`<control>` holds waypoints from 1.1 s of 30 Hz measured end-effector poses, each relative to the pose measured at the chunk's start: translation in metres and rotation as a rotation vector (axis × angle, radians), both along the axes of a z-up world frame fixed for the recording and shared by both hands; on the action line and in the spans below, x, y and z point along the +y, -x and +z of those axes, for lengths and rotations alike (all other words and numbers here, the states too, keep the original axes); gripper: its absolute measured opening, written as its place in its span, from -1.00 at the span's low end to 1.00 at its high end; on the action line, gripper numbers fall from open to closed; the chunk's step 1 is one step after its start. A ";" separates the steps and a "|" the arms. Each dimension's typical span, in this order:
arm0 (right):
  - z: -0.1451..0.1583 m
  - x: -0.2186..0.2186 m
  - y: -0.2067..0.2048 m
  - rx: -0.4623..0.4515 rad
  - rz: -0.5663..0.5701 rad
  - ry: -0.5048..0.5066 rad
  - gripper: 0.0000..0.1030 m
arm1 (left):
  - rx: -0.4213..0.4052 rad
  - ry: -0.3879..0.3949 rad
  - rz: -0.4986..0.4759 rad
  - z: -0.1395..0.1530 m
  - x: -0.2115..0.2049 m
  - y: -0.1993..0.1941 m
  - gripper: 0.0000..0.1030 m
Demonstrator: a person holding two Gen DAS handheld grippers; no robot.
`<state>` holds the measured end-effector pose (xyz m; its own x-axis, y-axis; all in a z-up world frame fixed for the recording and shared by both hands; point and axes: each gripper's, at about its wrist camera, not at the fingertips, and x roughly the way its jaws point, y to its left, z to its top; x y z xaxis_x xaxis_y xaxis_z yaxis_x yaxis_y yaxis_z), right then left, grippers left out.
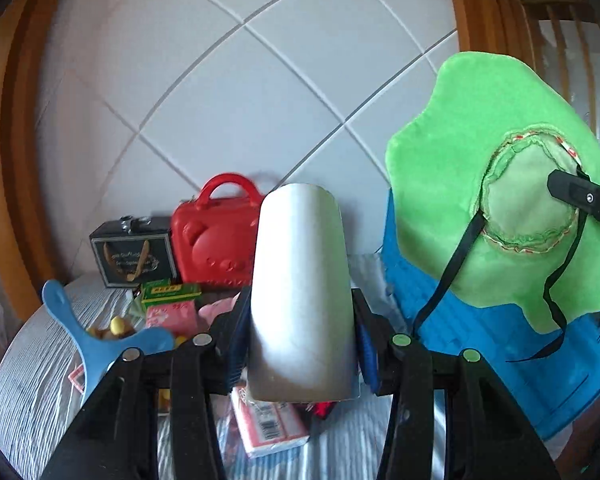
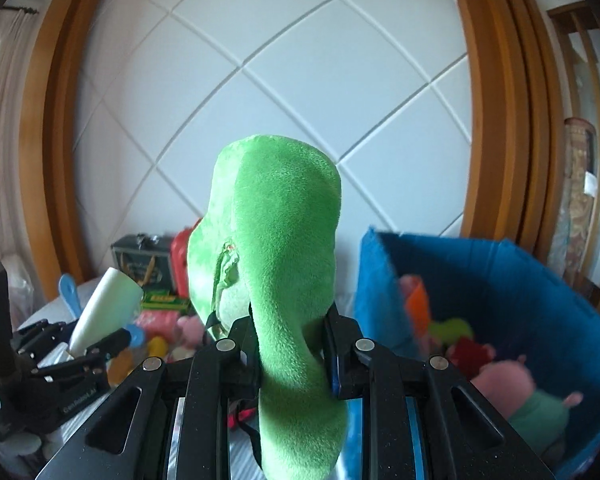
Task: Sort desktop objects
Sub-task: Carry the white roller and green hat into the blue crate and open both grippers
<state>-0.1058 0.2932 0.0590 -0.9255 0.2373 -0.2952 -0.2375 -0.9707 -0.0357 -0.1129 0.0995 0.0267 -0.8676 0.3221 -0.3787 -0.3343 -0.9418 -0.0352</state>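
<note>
So both hands are loaded right now: the left gripper is clamped around a white cup, and the right gripper is pinched nearly closed on a floppy green plush hat, both held up above the cluttered counter. Looks like the carry step of the sorting. The blue bin with soft toys sits just to the right, so I'd guess the hat goes in there next, needing a swing over the rim before letting go.

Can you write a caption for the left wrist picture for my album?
Left gripper holds a white cup while a green hat hangs beside a blue bin.
</note>
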 end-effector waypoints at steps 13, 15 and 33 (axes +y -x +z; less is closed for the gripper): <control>0.064 0.162 -0.017 0.043 -0.192 -0.101 -0.55 | 0.053 0.010 -0.194 0.084 0.213 0.016 -0.13; 0.057 0.183 -0.009 0.011 -0.230 -0.119 -0.55 | 0.039 0.027 -0.204 0.086 0.239 0.020 -0.13; -0.037 0.287 0.070 -0.290 -0.342 -0.005 -0.55 | -0.254 0.207 -0.259 0.035 0.358 0.087 -0.13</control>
